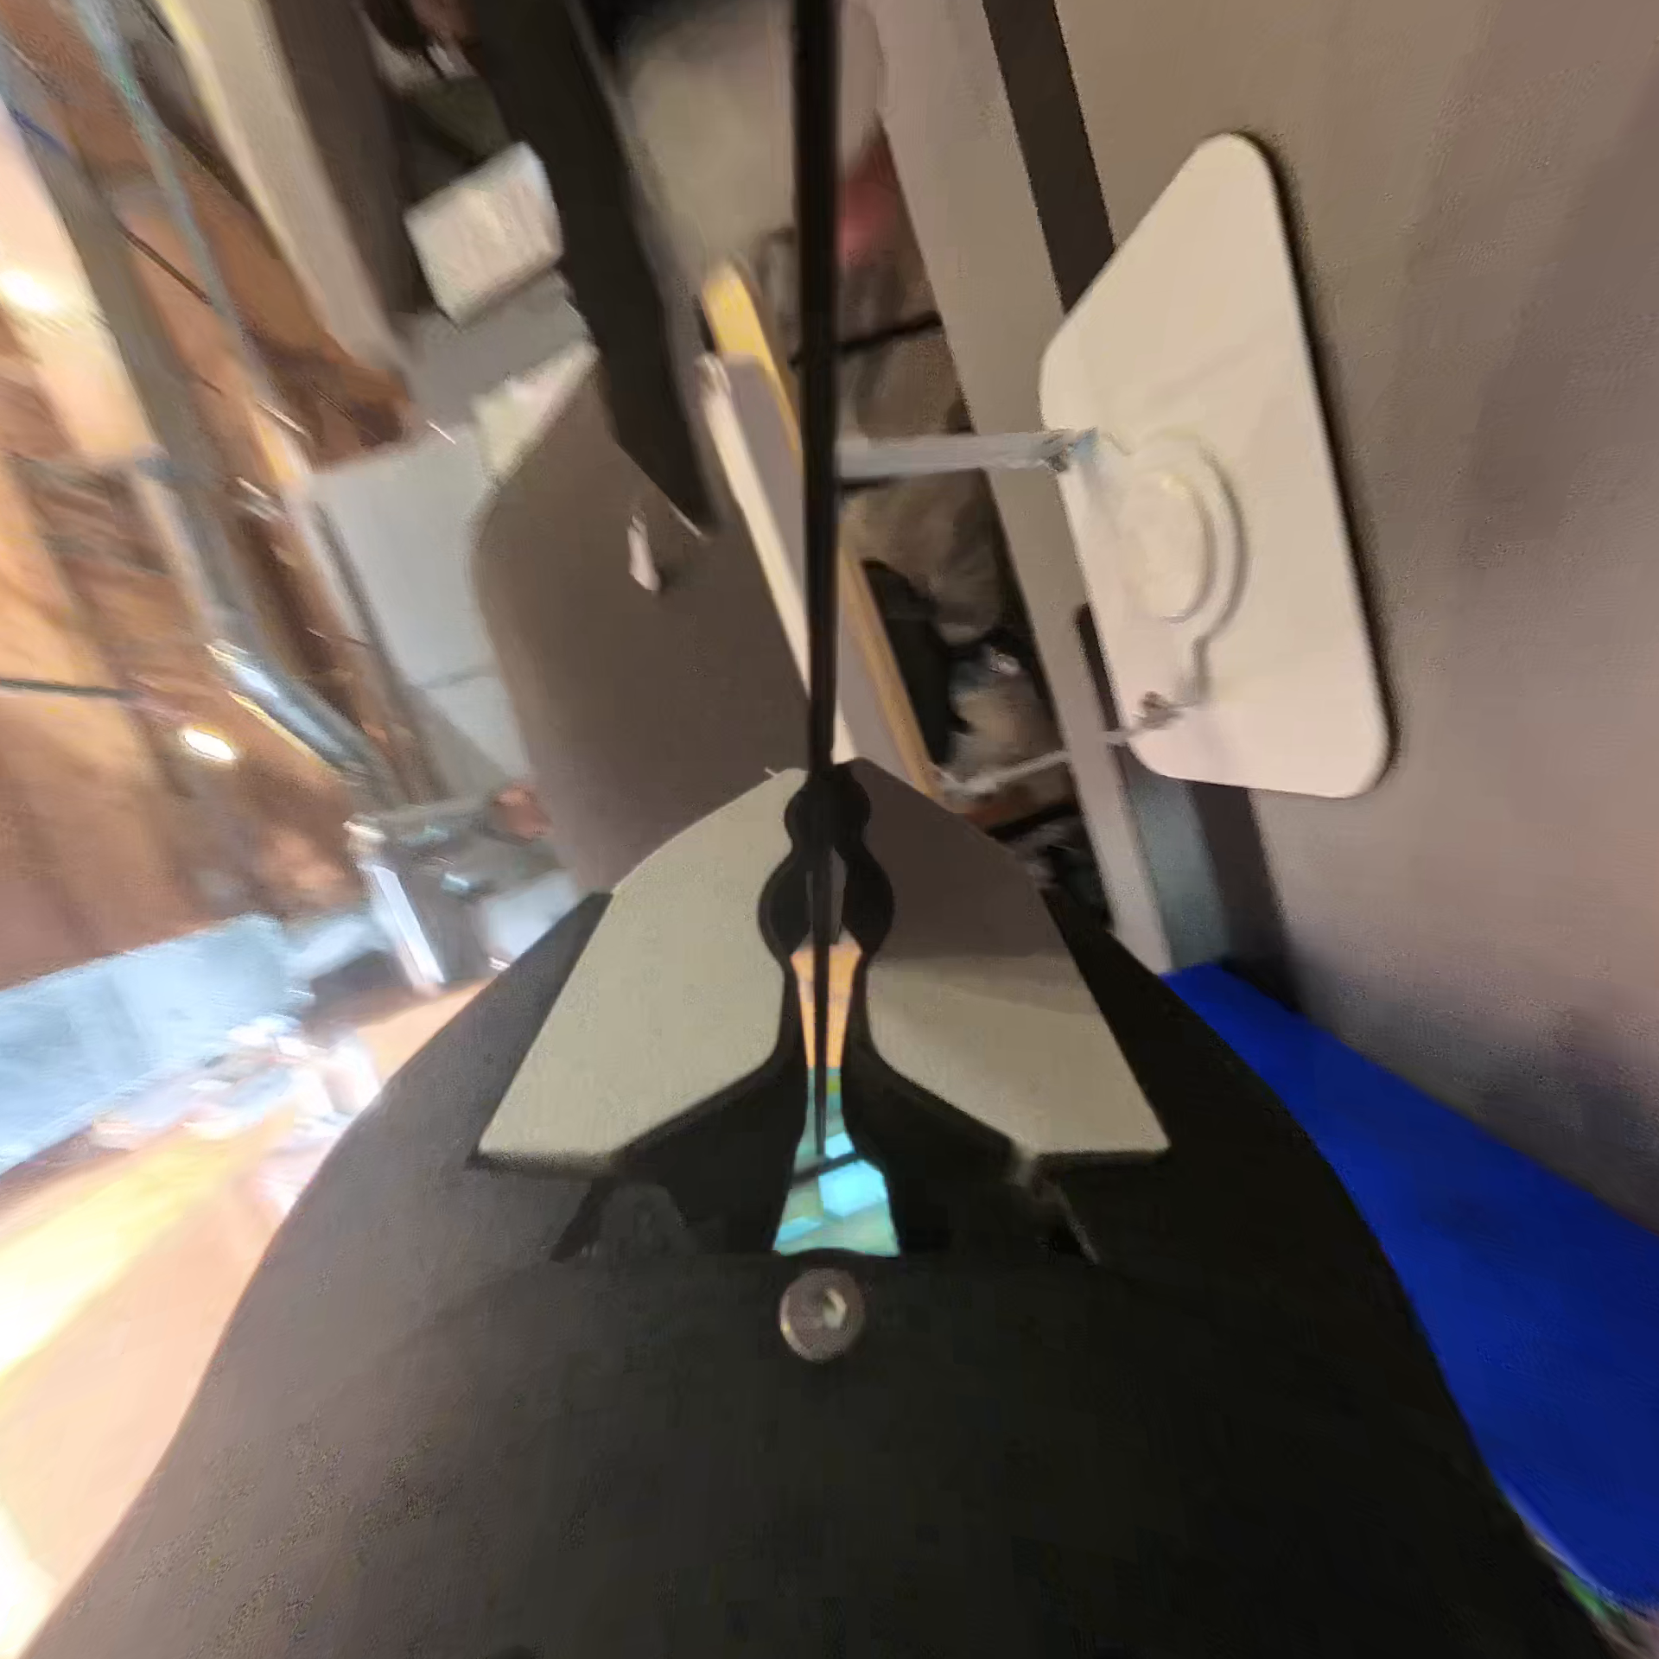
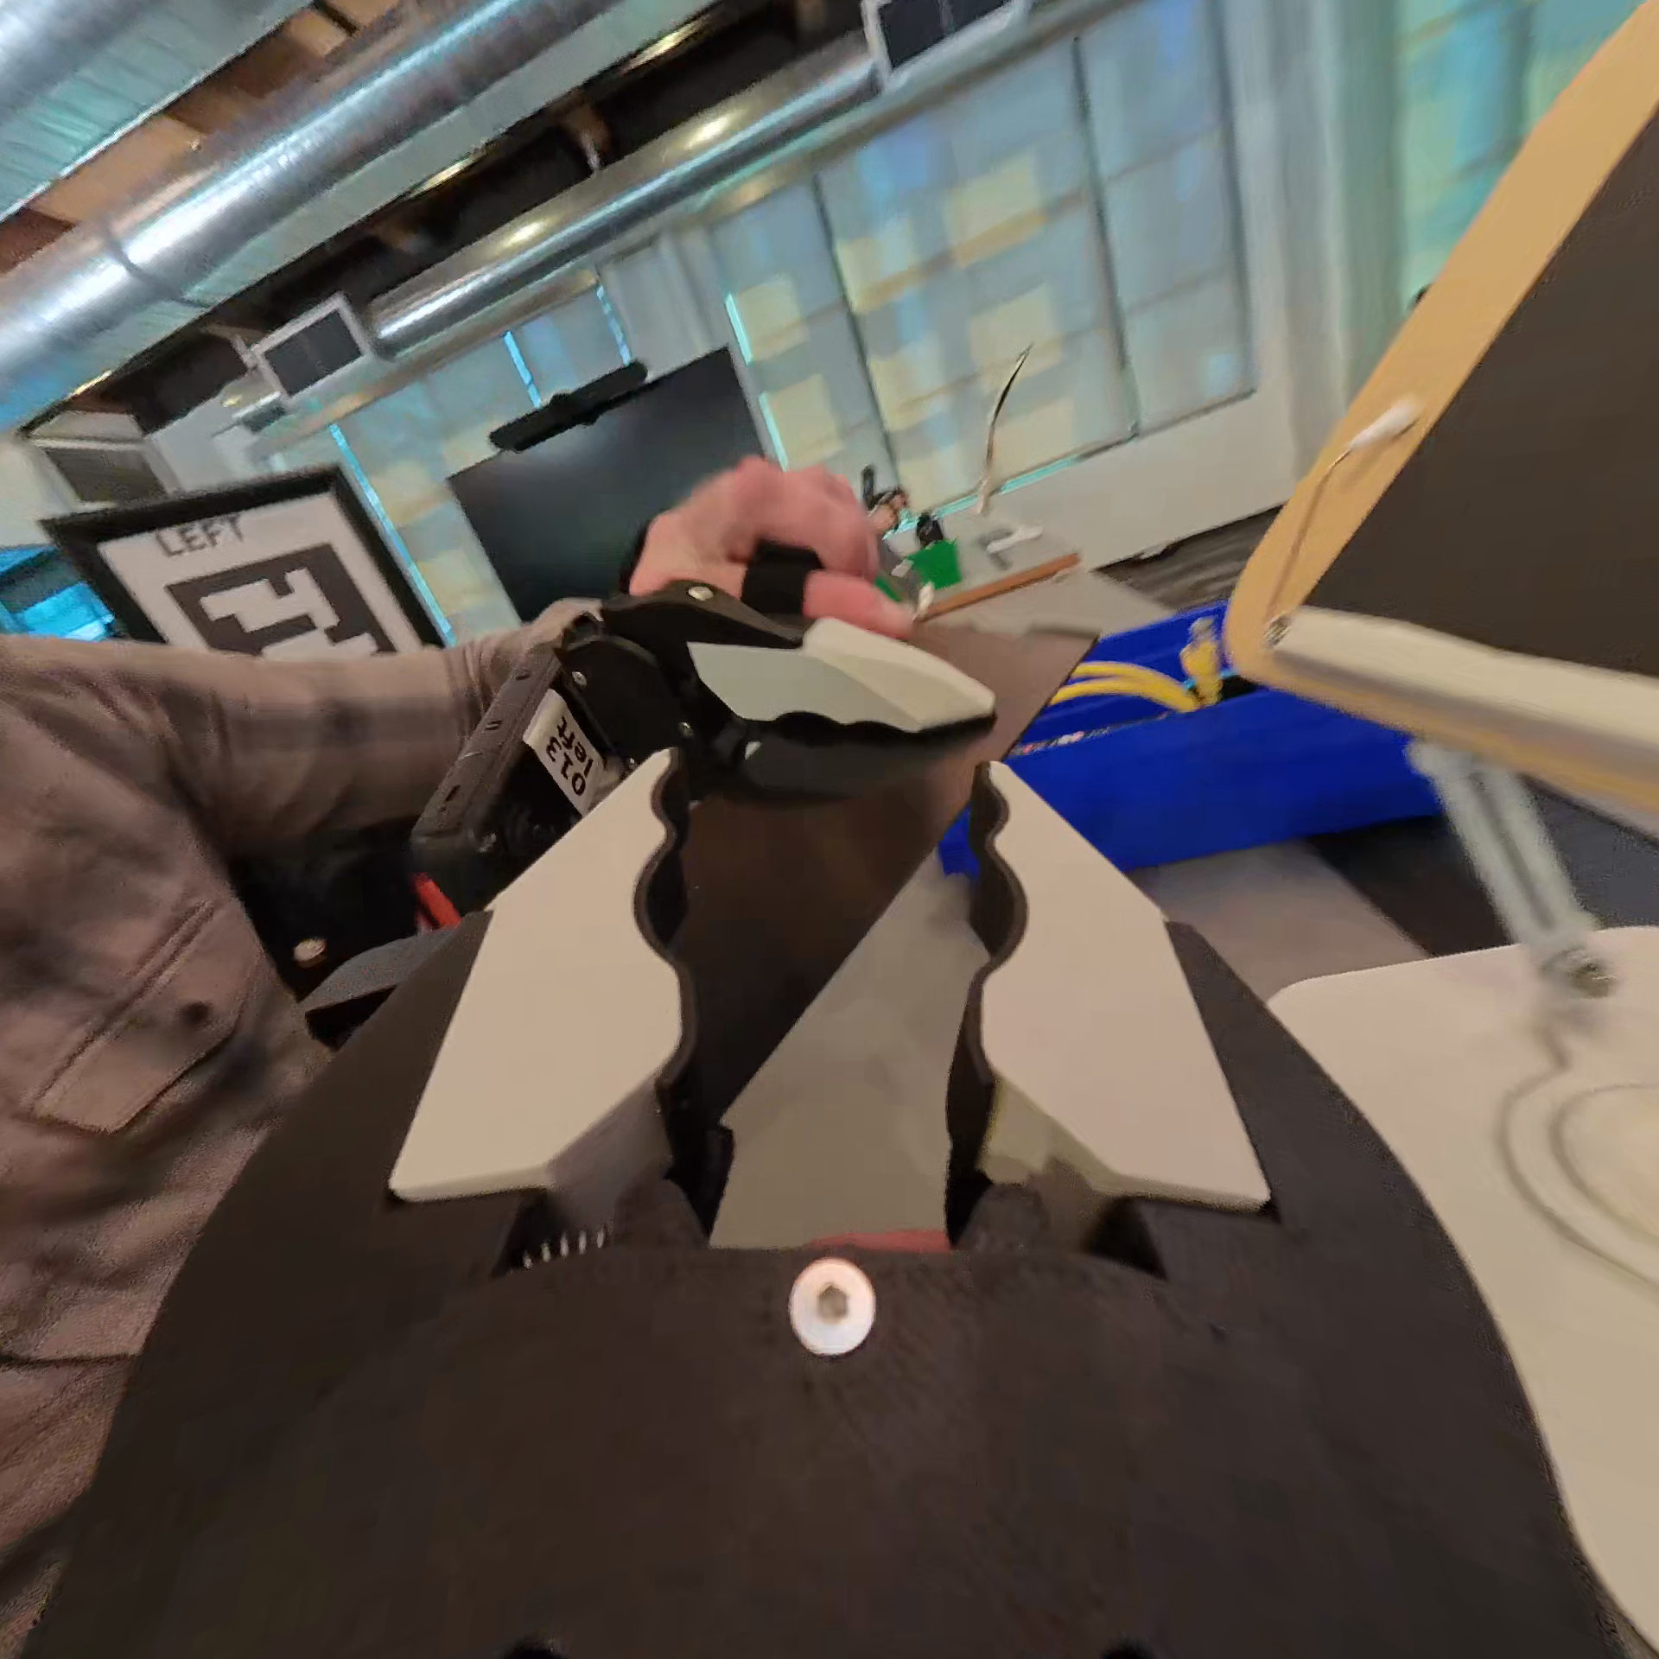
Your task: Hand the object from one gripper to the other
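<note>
We're mid-handover. Landmark is the thin dark sheet (image 2: 808, 862), seen edge-on in the left wrist view. Blue bin (image 2: 1194, 772) sits behind it, white stand base (image 2: 1400, 1194) to its right. Left gripper (image 1: 824, 808) is clamped on the sheet's edge. Right gripper (image 2: 830, 781) is spread wide, holding nothing, with the sheet between its fingers. Next, probably: right closes before left releases.

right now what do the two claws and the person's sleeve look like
Both claws, left and right, have pale grey fingers with wavy black inner pads on a black body with a silver screw. The sleeve is grey-brown plaid; a black strap crosses the hand.
</note>
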Available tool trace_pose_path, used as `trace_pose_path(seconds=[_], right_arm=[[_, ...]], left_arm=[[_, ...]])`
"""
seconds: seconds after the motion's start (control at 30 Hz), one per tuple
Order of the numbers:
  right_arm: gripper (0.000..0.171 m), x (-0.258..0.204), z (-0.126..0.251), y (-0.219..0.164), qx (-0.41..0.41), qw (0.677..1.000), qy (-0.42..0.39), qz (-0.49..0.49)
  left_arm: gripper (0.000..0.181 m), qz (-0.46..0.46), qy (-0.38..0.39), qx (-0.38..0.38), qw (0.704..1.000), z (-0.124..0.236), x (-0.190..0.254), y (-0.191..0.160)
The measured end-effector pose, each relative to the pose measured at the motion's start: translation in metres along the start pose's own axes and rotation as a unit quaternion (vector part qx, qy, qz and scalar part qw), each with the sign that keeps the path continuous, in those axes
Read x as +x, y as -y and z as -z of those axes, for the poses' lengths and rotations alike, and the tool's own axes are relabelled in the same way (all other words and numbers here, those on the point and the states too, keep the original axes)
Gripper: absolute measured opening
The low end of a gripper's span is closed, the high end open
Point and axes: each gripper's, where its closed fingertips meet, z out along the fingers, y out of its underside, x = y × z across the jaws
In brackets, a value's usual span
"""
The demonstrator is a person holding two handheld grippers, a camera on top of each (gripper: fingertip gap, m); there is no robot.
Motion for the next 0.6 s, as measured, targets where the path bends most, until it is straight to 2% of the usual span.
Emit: trace_pose_path(seconds=[0.1, 0.23, 0.33, 0.43, 0.53, 0.6], right_arm=[[0.057, -0.005, 0.020, 0.030, 0.040, 0.998, -0.024, 0.048], [0.048, -0.023, 0.036, 0.047, 0.040, 0.987, -0.036, 0.152], [0.054, -0.036, 0.035, 0.035, -0.036, 0.971, -0.047, 0.232], [0.053, -0.040, 0.029, 0.014, -0.141, 0.936, -0.076, 0.315], [0.054, -0.034, 0.021, -0.004, -0.226, 0.895, -0.113, 0.367], [0.054, -0.028, 0.017, -0.016, -0.276, 0.871, -0.130, 0.386]], left_arm=[[0.002, 0.117, -0.075, -0.006, 0.990, -0.003, 0.017, -0.011], [0.001, 0.277, -0.172, 0.039, 0.944, 0.001, 0.038, -0.003], [0.001, 0.359, -0.242, 0.075, 0.898, 0.006, 0.049, 0.011], [0.001, 0.388, -0.312, 0.090, 0.863, 0.014, 0.061, 0.025], [0.001, 0.405, -0.363, 0.111, 0.832, 0.022, 0.069, 0.043], [0.001, 0.405, -0.372, 0.122, 0.826, 0.023, 0.071, 0.053]])
